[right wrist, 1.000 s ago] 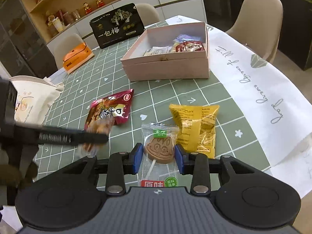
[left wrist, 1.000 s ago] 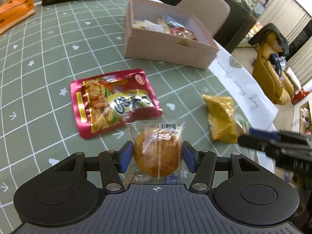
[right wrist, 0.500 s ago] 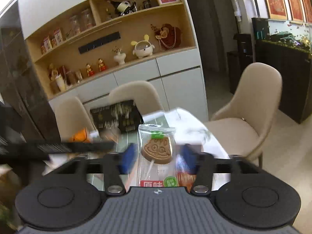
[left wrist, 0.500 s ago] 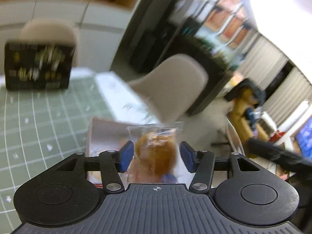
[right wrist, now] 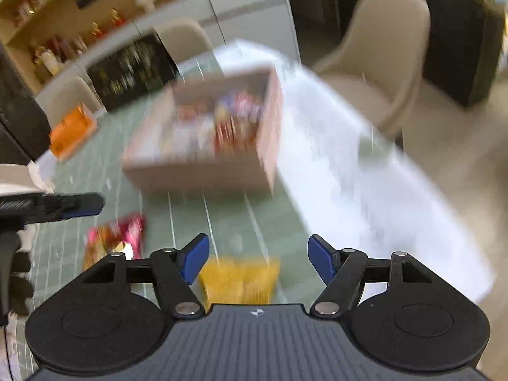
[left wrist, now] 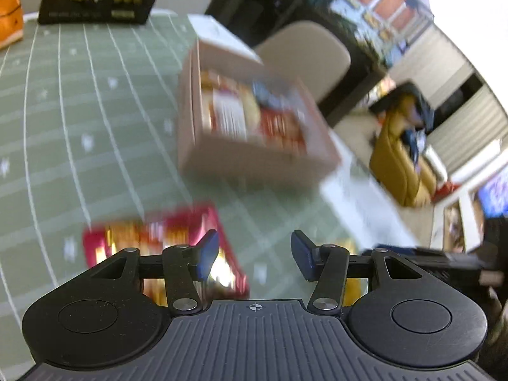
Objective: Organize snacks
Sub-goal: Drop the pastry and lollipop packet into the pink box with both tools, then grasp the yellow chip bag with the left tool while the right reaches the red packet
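The pink box [left wrist: 254,162], mid-frame, holds several snacks; the red packet [left wrist: 152,238] and yellow packet [right wrist: 239,277] lie on the green mat below it. The left gripper [left wrist: 250,254] is parted and empty. The right gripper [right wrist: 258,262], whose jaws have just been closing, gapes empty over the yellow packet. I'd lower squarely and pinch an edge.

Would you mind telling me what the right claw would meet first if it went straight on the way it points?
Most likely the yellow packet lying on the green mat between its fingers; blur leaves depth uncertain.
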